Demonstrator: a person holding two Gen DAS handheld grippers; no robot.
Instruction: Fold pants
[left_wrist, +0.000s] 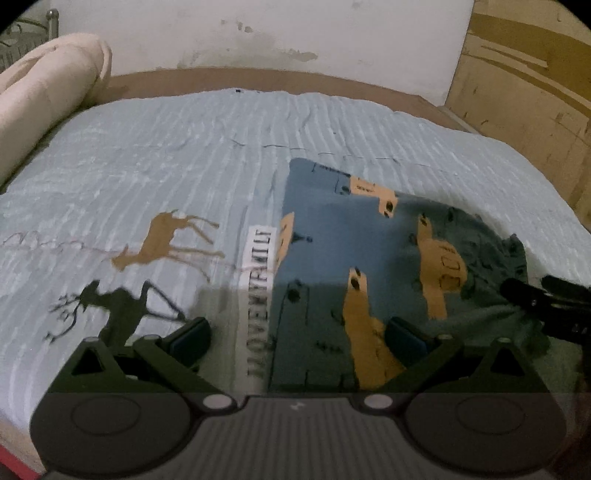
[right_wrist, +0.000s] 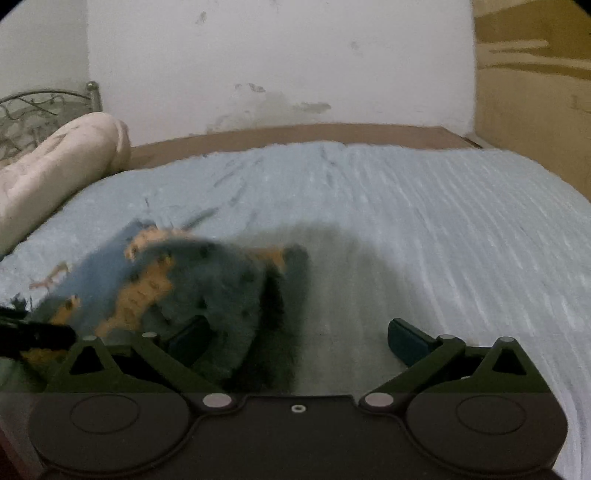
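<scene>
Bed (left_wrist: 147, 155) under pale blue ribbed cover with deer print, spread ahead of both tools; serves as folding surface. Cream rolled bolster (left_wrist: 44, 96) far ahead to the left, against the wall, well apart from the work.

Pants (left_wrist: 332, 266), blue fleece with tan animal figures, lying ahead and right of the left gripper (left_wrist: 299, 339); near part flat and squared, far right part bunched and raised. Judged partly folded, bunched end awaiting flattening.

Left gripper released, jaws wide, right finger over the pants' near edge, nothing grasped; apparently poised to take that edge.

Right gripper (right_wrist: 299, 341) likewise spread wide, holding nothing; left finger against the bunched cloth, right finger over bare cover. Blurred fabric in the right wrist view; contact cannot be confirmed.
</scene>
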